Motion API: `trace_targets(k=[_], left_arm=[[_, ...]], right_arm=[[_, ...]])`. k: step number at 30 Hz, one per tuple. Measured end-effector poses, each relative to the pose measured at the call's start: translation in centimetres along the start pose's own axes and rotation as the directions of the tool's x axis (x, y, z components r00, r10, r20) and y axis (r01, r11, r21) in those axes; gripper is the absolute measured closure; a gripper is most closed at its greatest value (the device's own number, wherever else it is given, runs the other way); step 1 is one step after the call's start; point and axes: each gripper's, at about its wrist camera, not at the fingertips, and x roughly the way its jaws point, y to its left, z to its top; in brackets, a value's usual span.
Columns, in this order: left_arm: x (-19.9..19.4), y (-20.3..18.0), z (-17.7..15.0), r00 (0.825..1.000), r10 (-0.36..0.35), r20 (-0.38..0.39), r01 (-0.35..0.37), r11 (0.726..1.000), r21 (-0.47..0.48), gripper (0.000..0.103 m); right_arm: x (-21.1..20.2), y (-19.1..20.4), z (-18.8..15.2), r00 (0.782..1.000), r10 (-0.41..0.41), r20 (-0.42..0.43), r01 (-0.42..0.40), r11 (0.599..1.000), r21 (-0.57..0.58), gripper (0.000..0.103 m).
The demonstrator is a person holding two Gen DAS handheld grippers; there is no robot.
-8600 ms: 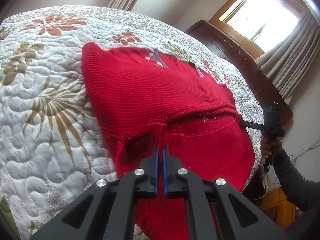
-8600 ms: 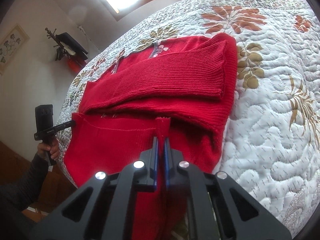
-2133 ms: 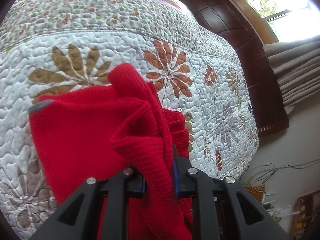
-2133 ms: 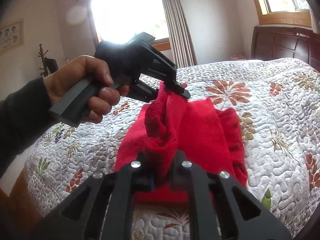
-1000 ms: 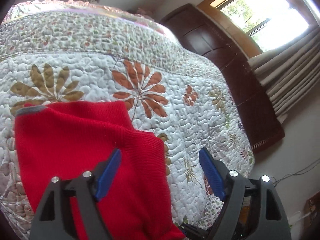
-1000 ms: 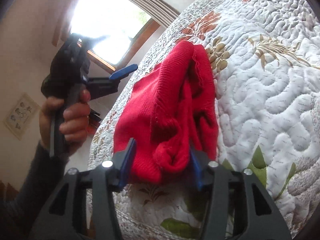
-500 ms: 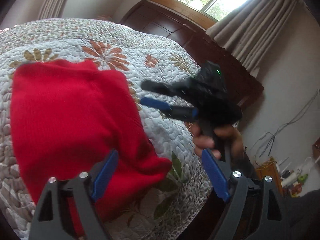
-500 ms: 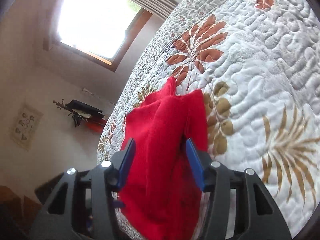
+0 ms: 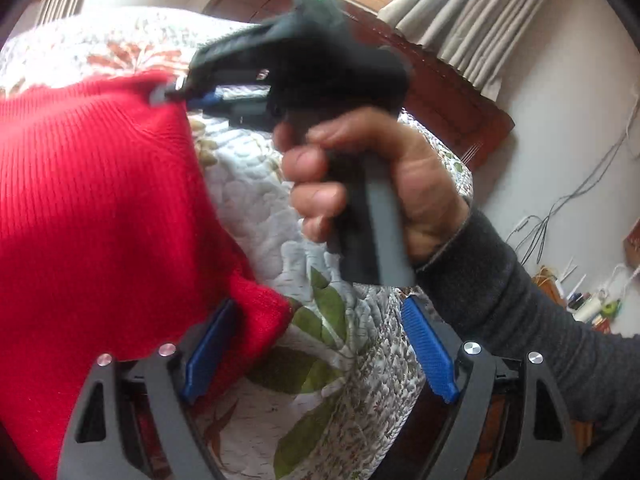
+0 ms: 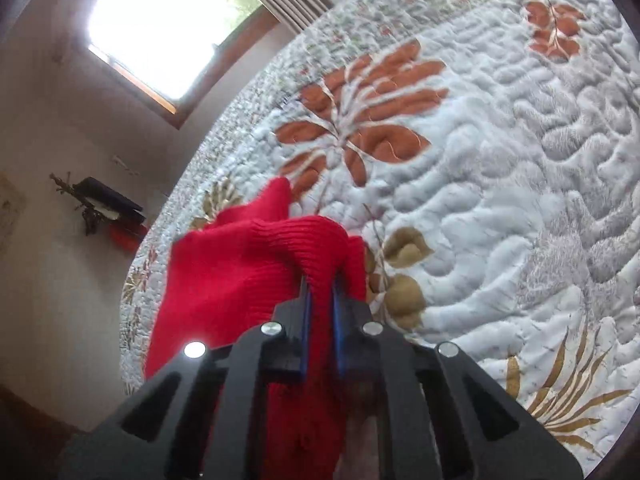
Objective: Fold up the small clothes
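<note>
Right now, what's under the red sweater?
The red sweater lies on the floral quilt, whose leaf print shows around its edges. Whatever else lies beneath is covered. The right gripper pinches one fold; the left gripper is open.

A home bedroom: quilted bedspread [image 10: 500, 152], curtained window [image 9: 480, 12].

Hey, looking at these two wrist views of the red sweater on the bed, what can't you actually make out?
- Left wrist view: the right gripper is motion-blurred, so its fingertips at the red sweater are unclear.
- Left wrist view: the sweater runs off the left edge, so its fold is not visible whole.
- Right wrist view: the right gripper body hides the sweater's near part.
- Right wrist view: the wall shelf items are too small to identify.
</note>
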Motion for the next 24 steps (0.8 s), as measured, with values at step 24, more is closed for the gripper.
trace_targets(k=[24], left_arm=[[-11.6, 1.4, -4.2, 0.982, 0.050, 0.180, -0.032, 0.994, -0.101, 0.016]], right_arm=[[-8.3, 3.9, -11.0, 0.997, 0.016, -0.078, -0.027, 0.989, -0.144, 0.074]])
